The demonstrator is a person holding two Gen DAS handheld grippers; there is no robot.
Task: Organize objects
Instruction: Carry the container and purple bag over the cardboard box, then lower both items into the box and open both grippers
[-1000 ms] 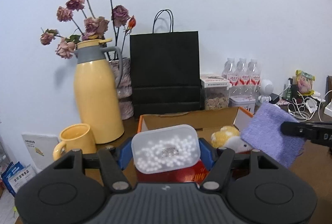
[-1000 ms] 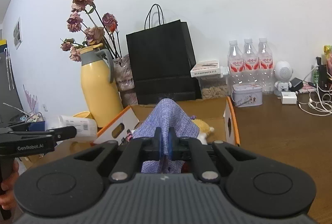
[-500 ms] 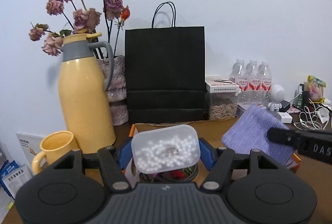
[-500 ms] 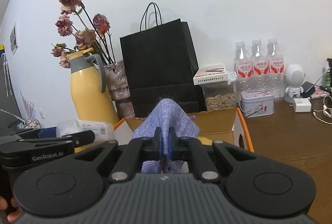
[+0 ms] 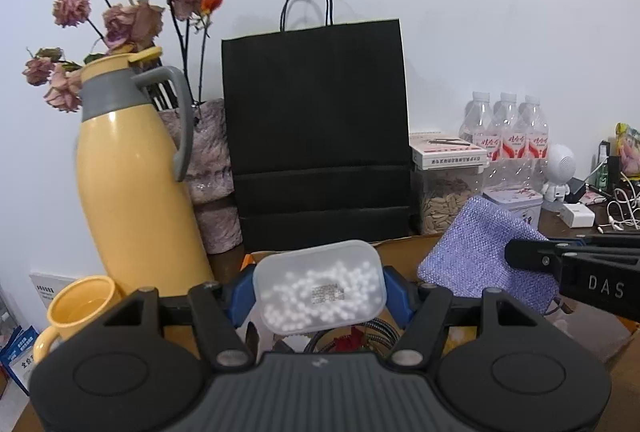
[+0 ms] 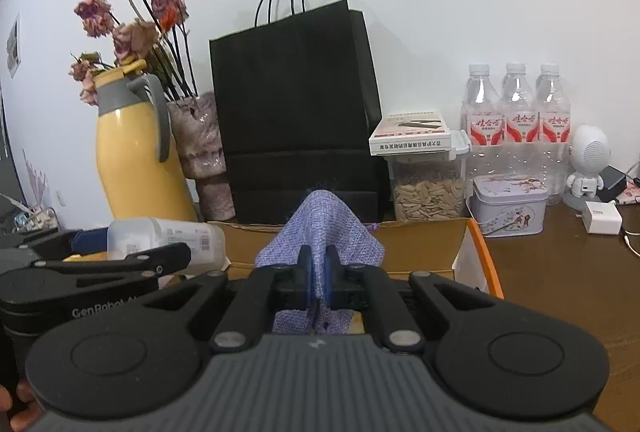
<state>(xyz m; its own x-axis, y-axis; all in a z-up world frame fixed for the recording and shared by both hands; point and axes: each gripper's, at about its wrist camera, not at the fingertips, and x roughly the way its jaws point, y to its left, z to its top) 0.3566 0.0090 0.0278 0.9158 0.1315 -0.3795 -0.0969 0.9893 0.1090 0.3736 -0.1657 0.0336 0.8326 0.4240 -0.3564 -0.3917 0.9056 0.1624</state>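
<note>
Left gripper (image 5: pixel 320 296): blue pads clamped on the two short sides of a clear plastic tub (image 5: pixel 320 288) of small white beads, printed label on its face; tub held off the table, above the near end of the box

Right gripper (image 6: pixel 318 272): jaws pressed together on a fold of a lilac woven pouch (image 6: pixel 320 232); pouch stands up in a peak ahead of the fingers, held above the box

Box (image 6: pixel 460 244): open brown cardboard, orange edge on its right flap, on the table in front of the bag; some cable and red bits show inside, below the tub, too hidden to name

Bag (image 5: pixel 316 136): black paper, cord handles, upright against the white wall

Flask (image 5: pixel 132 176): yellow, grey collar and handle, upright left of the bag

Mug (image 5: pixel 80 306): yellow, just beside the flask at its near left

Vase (image 5: pixel 212 168): mottled pink, between flask and bag, holding dried roses (image 5: pixel 132 20)

Jar (image 6: pixel 428 188): clear, part-filled with seeds, flat white carton on its lid, right of the bag

Bottles (image 6: pixel 516 108): three, clear, red labels, in a row by the wall

Tin (image 6: pixel 508 208): pale, flower print, in front of the bottles

Table (image 6: pixel 560 272): dark brown wood; white robot figure, charger and cables at far right

Hand: fingertips at the lower left corner of the right wrist view, under the left gripper's body
</note>
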